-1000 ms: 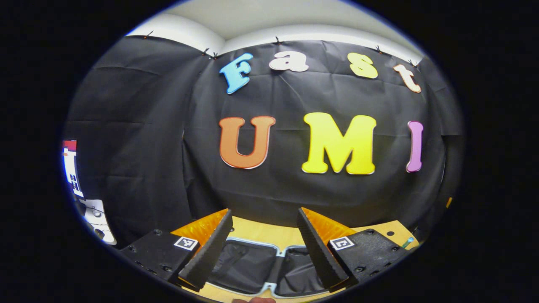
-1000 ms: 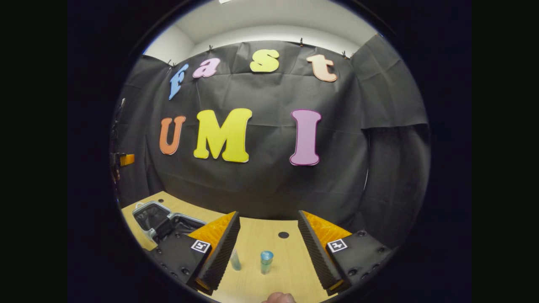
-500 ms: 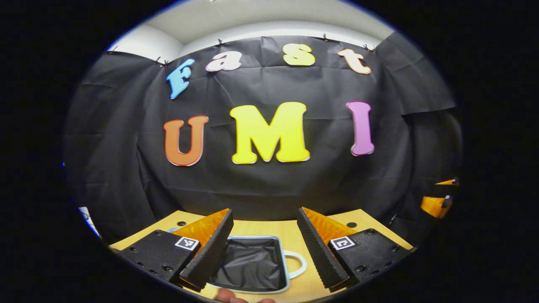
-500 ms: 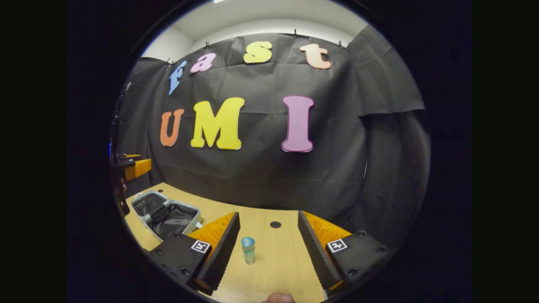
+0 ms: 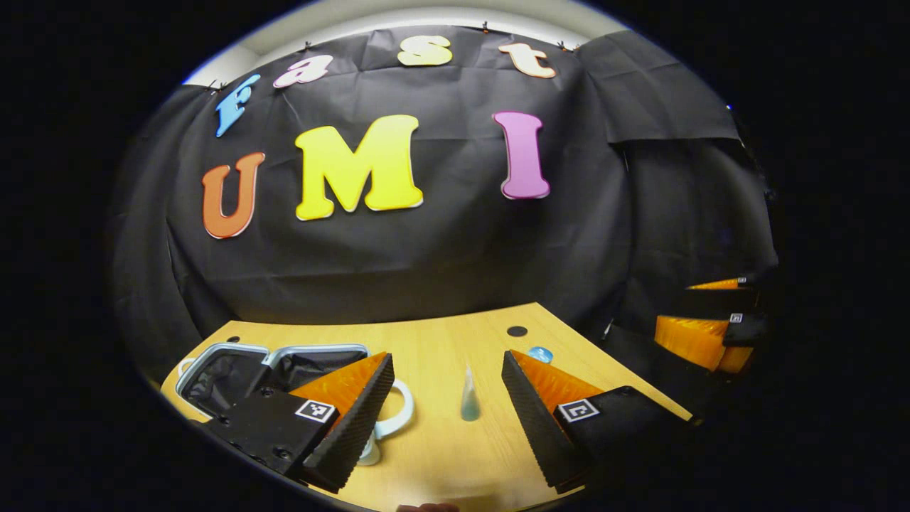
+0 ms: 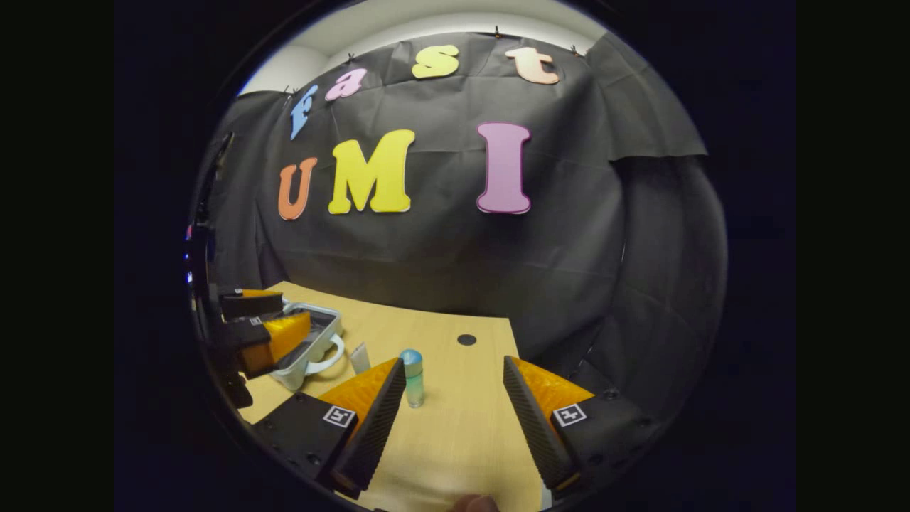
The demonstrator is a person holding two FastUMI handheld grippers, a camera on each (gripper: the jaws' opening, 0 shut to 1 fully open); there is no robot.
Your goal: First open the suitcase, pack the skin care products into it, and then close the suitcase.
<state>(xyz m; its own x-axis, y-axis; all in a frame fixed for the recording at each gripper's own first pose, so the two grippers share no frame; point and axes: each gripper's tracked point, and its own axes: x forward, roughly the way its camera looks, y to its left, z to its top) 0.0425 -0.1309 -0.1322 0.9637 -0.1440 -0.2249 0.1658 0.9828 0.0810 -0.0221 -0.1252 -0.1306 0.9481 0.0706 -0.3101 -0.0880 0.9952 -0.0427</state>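
The open suitcase (image 5: pixel 227 363) lies on the wooden table (image 5: pixel 441 334) at the left, its dark lining showing and its white handle (image 5: pixel 402 416) pointing at the products. A pale tapered tube (image 5: pixel 469 398) stands between the fingers of my open left gripper (image 5: pixel 446 358). Behind its right finger peeks the blue cap (image 5: pixel 540 353) of a bottle. In the right gripper view that clear, blue-capped bottle (image 6: pixel 411 377) stands just beside the left finger of my open right gripper (image 6: pixel 453 362). The tube (image 6: pixel 360 358) is left of the bottle, near the suitcase (image 6: pixel 323 320).
The right gripper (image 5: pixel 675 309) hovers at the far right of the left gripper view; the left gripper (image 6: pixel 295 313) hangs over the suitcase in the right gripper view. A small dark hole (image 6: pixel 466 340) marks the table near the back wall. A fingertip (image 6: pixel 473 503) shows at the bottom.
My left gripper has swung right, from over the suitcase to facing the tube. My right gripper has tilted down and shifted, so the bottle now sits by its left finger. Both stay open.
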